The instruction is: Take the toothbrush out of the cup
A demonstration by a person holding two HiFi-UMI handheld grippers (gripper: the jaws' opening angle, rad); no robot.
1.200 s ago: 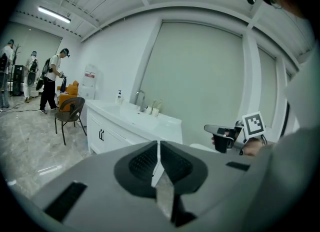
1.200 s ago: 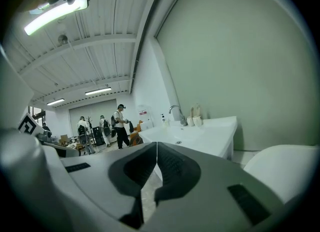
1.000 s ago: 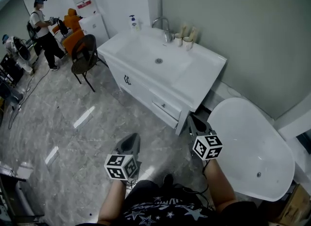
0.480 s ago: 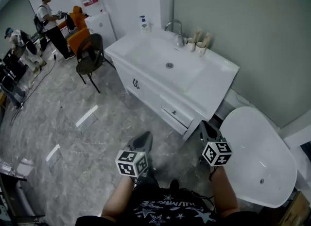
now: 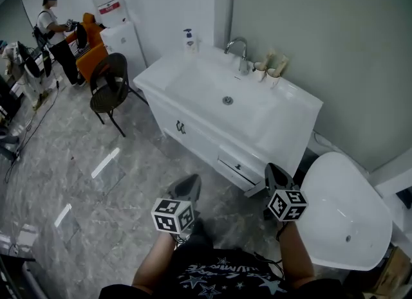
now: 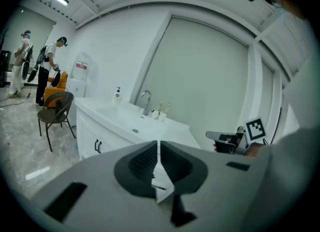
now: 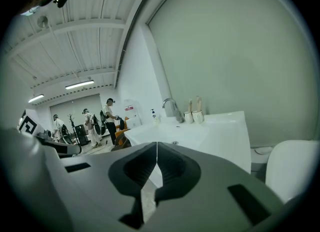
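Two pale cups (image 5: 260,68) (image 5: 275,74) stand at the back of the white vanity top (image 5: 293,114), right of the faucet (image 5: 239,48). A toothbrush (image 5: 281,65) sticks up from each cup. The right gripper view shows them far ahead as cups (image 7: 193,116) with a toothbrush (image 7: 199,102); the left gripper view shows them as small cups (image 6: 161,115). My left gripper (image 5: 191,180) and right gripper (image 5: 271,168) hang over the floor in front of the vanity, well short of the cups. Both are shut and hold nothing, with jaws meeting in a thin line (image 6: 158,143) (image 7: 157,146).
A soap bottle (image 5: 188,36) stands at the vanity's far left corner. A white bathtub (image 5: 344,211) lies to the right. A dark chair (image 5: 108,85), an orange seat (image 5: 89,37) and a water dispenser (image 5: 119,34) stand at the left, where a person (image 5: 55,24) is.
The vanity has come nearer and shifted in the head view. Both grippers have moved forward toward it, side by side, still shut.
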